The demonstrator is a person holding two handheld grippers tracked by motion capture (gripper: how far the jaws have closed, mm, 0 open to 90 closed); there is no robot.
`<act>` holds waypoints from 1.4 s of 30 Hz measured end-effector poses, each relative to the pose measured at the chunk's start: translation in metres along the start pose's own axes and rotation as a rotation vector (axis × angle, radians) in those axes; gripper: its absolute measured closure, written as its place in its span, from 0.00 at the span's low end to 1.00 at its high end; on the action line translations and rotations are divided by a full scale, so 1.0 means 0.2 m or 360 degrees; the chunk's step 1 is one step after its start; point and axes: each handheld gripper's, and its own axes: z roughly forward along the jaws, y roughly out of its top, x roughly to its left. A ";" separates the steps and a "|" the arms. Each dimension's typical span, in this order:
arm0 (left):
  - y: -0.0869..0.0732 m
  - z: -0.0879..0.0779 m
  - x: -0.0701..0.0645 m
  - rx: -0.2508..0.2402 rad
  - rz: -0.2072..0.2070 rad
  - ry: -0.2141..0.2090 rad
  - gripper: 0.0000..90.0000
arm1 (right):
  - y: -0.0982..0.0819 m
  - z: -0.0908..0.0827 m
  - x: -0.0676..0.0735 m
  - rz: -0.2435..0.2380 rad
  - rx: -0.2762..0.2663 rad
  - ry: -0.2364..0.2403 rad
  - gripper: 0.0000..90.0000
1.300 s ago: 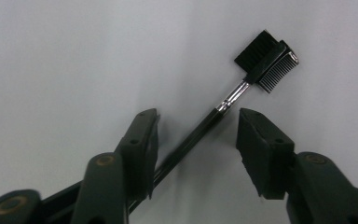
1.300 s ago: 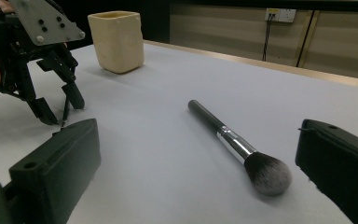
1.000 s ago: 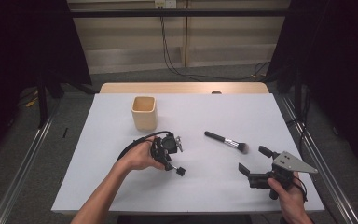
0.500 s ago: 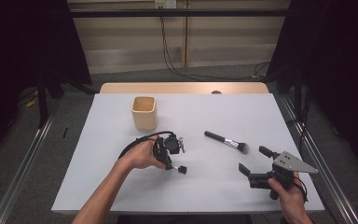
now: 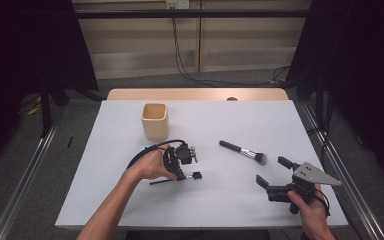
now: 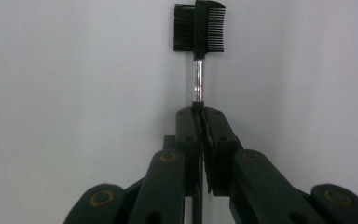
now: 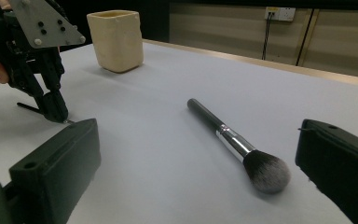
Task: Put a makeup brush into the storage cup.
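We find the left gripper near the middle of the white table, held low over the surface. Its jaws have just been closing and now stand pressed together on the thin handle of a brow brush-comb. In the left gripper view the handle runs out from between the pads, passes a short metal collar, and ends in a black head with bristles on one side and comb teeth on the other. In the high view the brush-comb lies flat on the table, its head pointing toward the person's right and the tail of its handle sticking out behind the jaws.

The right gripper rests near the front right corner of the table, well apart from the left one. We read its jaws as spread wide with nothing between them; in the right gripper view they frame a bare stretch of table.

Other items on the surface:
- A powder brush lies between the two grippers, slightly farther from the person, dark handle toward the cup and bristle head toward the right gripper. It touches neither gripper.
- A cream-coloured cup stands upright beyond the left gripper, apart from it, its mouth open upward.

The left gripper's cable loops over the table behind the hand. Nothing lies between the held brush-comb and the cup.
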 end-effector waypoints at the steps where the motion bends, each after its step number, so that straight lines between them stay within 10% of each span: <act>1: 0.00 0.00 0.00 0.0000 -0.0004 0.0020 0.95 | 0.00 0.00 0.00 0.0001 0.0000 0.0000 0.00; 13: -0.06 -0.02 0.05 -0.0102 -0.0137 -0.0048 0.96 | 0.00 0.00 0.00 0.0005 -0.0003 -0.0007 0.00; 42: -0.20 -0.18 0.02 -0.0710 -0.0402 0.0021 0.95 | 0.00 0.00 0.00 0.0005 -0.0006 -0.0012 0.00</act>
